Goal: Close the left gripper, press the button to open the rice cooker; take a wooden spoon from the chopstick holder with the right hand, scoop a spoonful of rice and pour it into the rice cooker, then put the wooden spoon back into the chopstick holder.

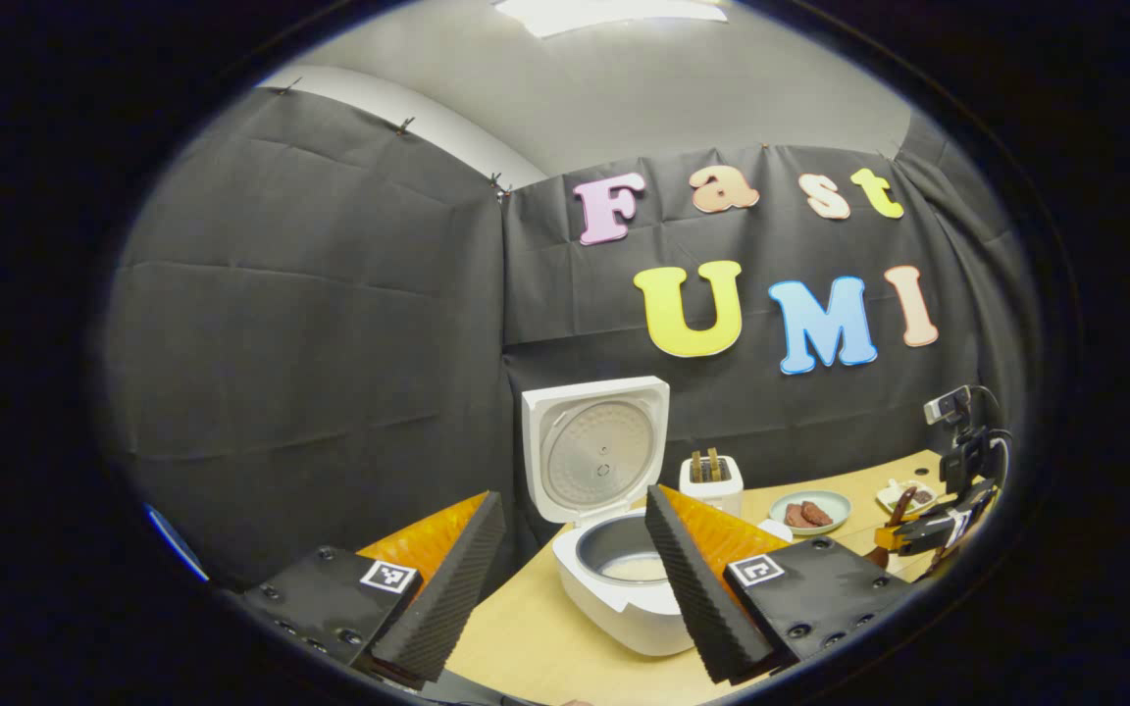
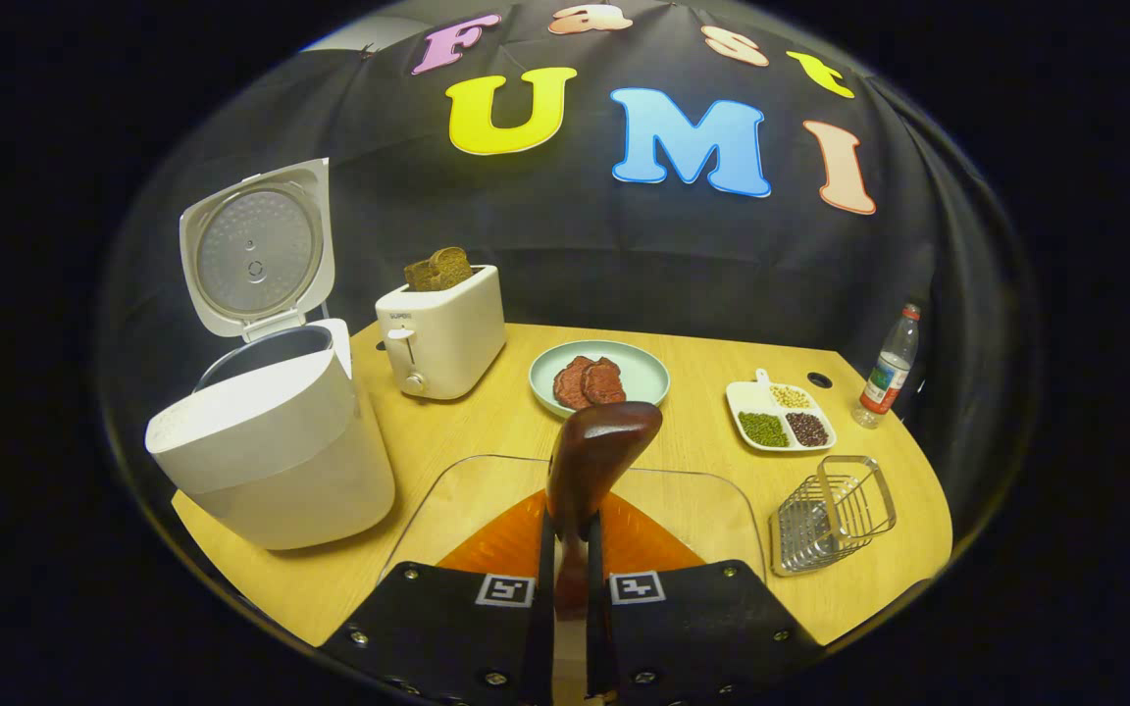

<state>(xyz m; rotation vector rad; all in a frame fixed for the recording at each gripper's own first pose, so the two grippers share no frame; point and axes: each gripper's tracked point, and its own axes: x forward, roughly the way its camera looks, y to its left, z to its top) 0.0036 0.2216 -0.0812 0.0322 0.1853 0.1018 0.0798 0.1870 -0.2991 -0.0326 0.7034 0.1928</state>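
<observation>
Right tongs clamp wooden spoon beside open rice cooker.

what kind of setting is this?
Looks like a staged kitchen tabletop in a recording booth, not a real kitchen: an open rice cooker, a toaster and a plate of food on a wooden table backed by black cloth.

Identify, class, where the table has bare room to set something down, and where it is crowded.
Bare wood lies between the toaster, the plate and the clear tray, and right of the wire holder. The back row is crowded: rice cooker, divided dish, bottle.
</observation>
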